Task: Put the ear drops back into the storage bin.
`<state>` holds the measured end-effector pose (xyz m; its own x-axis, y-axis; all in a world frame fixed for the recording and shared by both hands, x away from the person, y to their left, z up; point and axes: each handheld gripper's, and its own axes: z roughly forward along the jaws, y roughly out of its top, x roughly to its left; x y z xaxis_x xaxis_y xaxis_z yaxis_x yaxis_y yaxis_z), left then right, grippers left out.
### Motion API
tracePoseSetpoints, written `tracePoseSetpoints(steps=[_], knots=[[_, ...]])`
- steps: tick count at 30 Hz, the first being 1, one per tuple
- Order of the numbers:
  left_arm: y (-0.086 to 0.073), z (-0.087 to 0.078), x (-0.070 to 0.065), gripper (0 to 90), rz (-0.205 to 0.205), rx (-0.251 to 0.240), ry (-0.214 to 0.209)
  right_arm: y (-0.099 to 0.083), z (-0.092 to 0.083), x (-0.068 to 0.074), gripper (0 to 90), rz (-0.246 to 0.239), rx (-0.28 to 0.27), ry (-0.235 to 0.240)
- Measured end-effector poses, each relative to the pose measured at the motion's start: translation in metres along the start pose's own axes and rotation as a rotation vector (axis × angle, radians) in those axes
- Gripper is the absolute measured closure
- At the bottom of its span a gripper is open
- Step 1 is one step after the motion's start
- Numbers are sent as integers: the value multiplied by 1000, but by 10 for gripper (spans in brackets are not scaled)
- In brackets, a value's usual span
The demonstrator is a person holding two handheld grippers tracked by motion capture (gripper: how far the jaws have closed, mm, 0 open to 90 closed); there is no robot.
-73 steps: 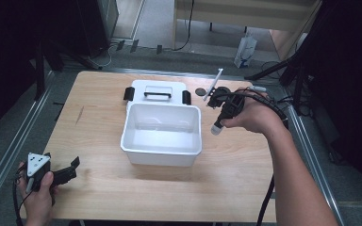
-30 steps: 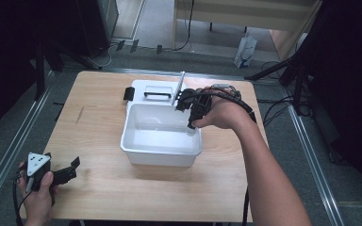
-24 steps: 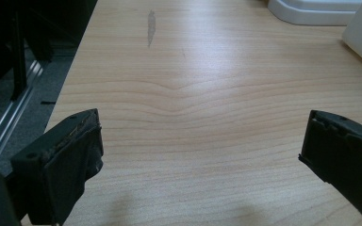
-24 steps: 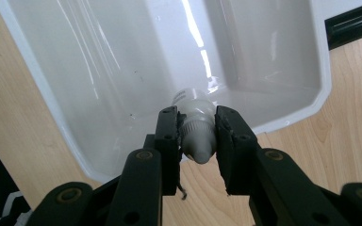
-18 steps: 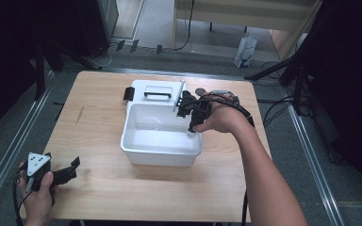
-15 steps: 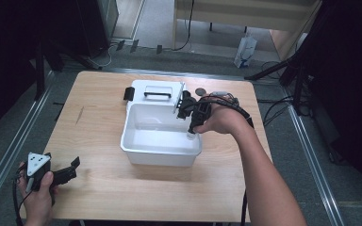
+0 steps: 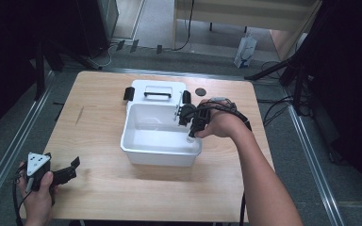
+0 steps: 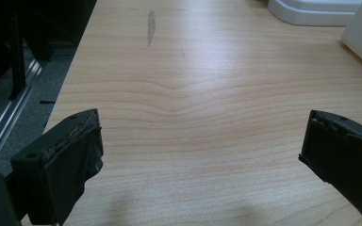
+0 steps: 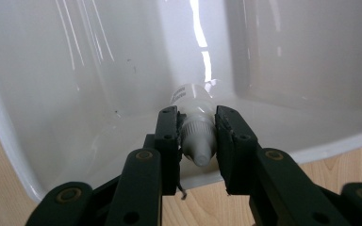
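Two grippers: one held idle, one engaged, as listed from left to right.
Left gripper [image 7: 68, 173]: held at the table's 7 o'clock corner; its jaws are spread wide apart with nothing between them, bare wood being seen past them in the left gripper view [image 8: 200, 155].
Table [image 7: 99, 113]: light wood, with a dark streak toward 10 o'clock.
Lid [image 7: 156, 89]: white, with a dark handle and black clasps; laid flat at the 12 o'clock side of the tub, touching or just behind its far rim.
Tub [image 7: 136, 149]: white, open, placed near the table's centre; apart from the bottle, nothing is made out inside it.
Bottle [image 9: 195, 136]: small, clear, with a ribbed white cap and nozzle; held over the tub's 3 o'clock end, inside the rim, body pointed down at the tub floor.
Right gripper [image 9: 197, 141]: jaws clamped on the bottle's cap, nozzle toward the camera; seen also from above [image 7: 192, 126].
Progress, as judged: the bottle is carried into the tub but not yet released.
Remaining, as judged: the bottle is to be set down and let go; the lid is likely to be fitted afterwards.
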<state>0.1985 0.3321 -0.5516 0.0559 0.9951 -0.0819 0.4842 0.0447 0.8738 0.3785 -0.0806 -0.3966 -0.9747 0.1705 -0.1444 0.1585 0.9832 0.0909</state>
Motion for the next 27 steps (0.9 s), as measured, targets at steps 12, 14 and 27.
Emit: tracePoseSetpoints(steps=[12,14,27], knots=[[0,0,0,3,6,3,2,4,20,2,720,-25,39,-4],[0,0,0,3,6,3,1,5,24,3,720,-22,47,-6],[0,-1,0,3,9,3,2,8,41,-3,720,-17,64,22]])
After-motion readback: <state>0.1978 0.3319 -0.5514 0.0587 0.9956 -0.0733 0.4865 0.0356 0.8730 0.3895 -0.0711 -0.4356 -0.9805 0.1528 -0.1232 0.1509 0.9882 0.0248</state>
